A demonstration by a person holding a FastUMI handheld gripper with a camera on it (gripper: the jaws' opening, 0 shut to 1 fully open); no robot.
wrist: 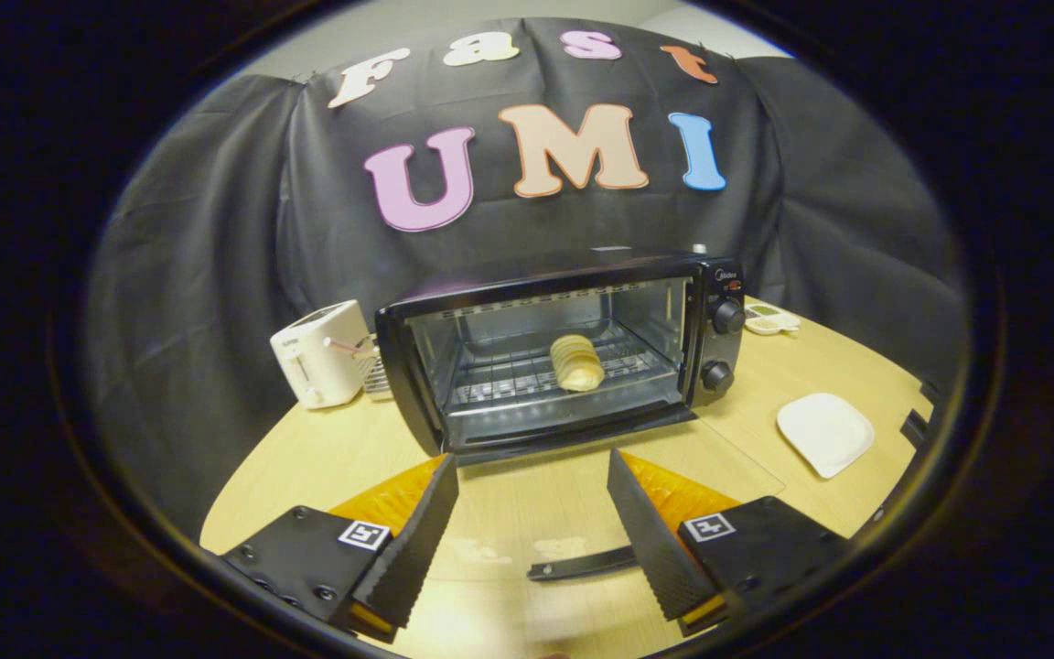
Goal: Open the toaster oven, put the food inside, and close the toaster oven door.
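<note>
The black toaster oven (564, 352) stands on the wooden table (307, 458) with its glass door (536, 517) folded down flat toward me. A ridged bread roll (576, 362) lies on the wire rack inside, slightly right of centre. My gripper (532, 467) is open and holds nothing, its fingers spread wide over the lowered door. The fingertips (440, 485) reach almost to the door's hinge line. The door's dark handle (582, 563) shows between the fingers, close to me.
A white pop-up toaster (321, 355) stands left of the oven, with a small wire rack (377, 371) between them. A white square plate (824, 432) lies on the table to the right. A small white device (770, 320) lies behind the oven's knobs (726, 317).
</note>
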